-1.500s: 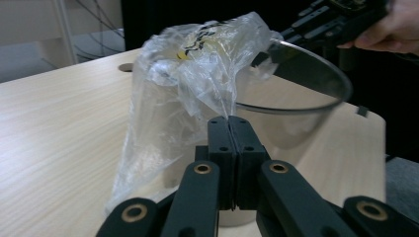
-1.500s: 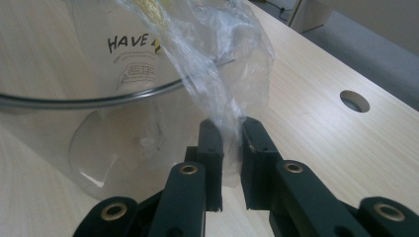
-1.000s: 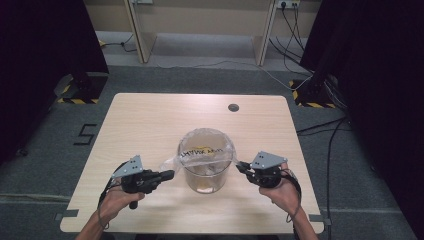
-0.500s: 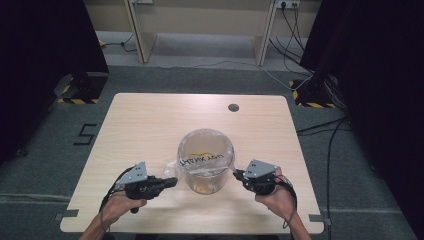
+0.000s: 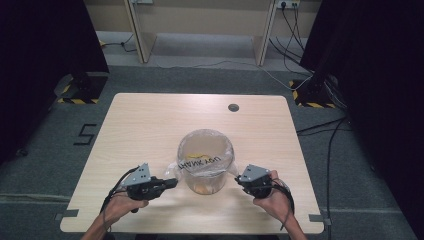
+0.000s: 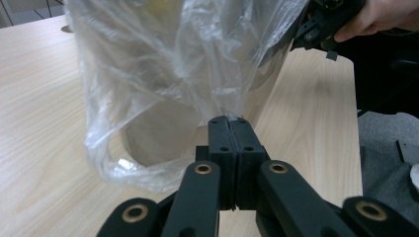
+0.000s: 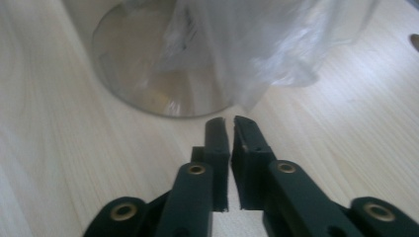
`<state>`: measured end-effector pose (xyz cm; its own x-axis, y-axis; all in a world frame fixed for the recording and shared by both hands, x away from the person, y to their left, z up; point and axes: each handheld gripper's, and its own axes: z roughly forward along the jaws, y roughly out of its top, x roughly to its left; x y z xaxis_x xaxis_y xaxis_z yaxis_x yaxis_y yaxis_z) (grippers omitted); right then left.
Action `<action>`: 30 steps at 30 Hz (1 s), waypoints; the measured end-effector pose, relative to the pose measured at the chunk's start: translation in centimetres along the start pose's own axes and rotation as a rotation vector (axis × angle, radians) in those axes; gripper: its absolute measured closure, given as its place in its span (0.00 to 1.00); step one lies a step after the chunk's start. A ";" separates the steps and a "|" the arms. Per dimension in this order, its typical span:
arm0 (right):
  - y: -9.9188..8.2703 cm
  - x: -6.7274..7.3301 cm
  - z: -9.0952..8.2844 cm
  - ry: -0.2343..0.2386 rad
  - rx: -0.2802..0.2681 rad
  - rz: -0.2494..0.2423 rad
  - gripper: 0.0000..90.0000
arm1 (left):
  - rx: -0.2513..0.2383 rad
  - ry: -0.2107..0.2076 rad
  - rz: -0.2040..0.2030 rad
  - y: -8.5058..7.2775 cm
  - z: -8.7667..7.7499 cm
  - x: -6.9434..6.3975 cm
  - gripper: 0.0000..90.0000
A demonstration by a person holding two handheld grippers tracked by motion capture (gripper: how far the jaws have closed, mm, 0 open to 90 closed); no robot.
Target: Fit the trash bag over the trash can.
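Observation:
A clear round bin (image 5: pixel 205 172) lined with a thin plastic bag (image 5: pixel 206 150) stands at the table's front middle; the bag carries dark print. My left gripper (image 5: pixel 171 182) is at the bin's left, low near the tabletop. In the left gripper view its jaws (image 6: pixel 230 119) are shut, and a fold of the bag (image 6: pixel 163 74) runs down into their tips. My right gripper (image 5: pixel 240 178) is at the bin's right. Its jaws (image 7: pixel 229 120) have just been opening and stand a slit apart with nothing between them. A corner of the bag (image 7: pixel 257 74) hangs just beyond them.
The light wooden table (image 5: pixel 140 130) has a round cable hole (image 5: pixel 233 107) at the back. Both hands are close to its front edge. Dark curtains flank the table, and cables lie on the grey floor to the right (image 5: pixel 325 125).
My right gripper has sunk along the bin's right side toward the tabletop. The left gripper has barely moved. The bag sits lower around the bin's rim.

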<state>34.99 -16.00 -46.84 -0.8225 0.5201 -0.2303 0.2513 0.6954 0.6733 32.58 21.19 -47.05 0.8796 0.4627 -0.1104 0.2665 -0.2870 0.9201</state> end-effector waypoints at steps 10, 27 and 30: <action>1.8 0.6 -6.0 -0.100 -0.159 0.130 0.50 | -0.012 0.007 0.052 1.3 -0.1 -1.1 0.90; 4.4 2.1 -4.6 -0.119 -0.173 -0.139 0.97 | -0.041 -0.003 0.077 2.0 -0.5 -1.7 0.89; 4.3 2.3 -5.2 -0.124 -0.186 -0.136 1.00 | -0.052 -0.007 0.092 2.4 -0.8 -2.1 0.89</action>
<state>31.53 -14.39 -40.80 -0.7702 0.4934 -0.4041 0.0351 0.6655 0.7456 31.02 20.17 -44.36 0.9021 0.4307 -0.0271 0.1638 -0.2835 0.9449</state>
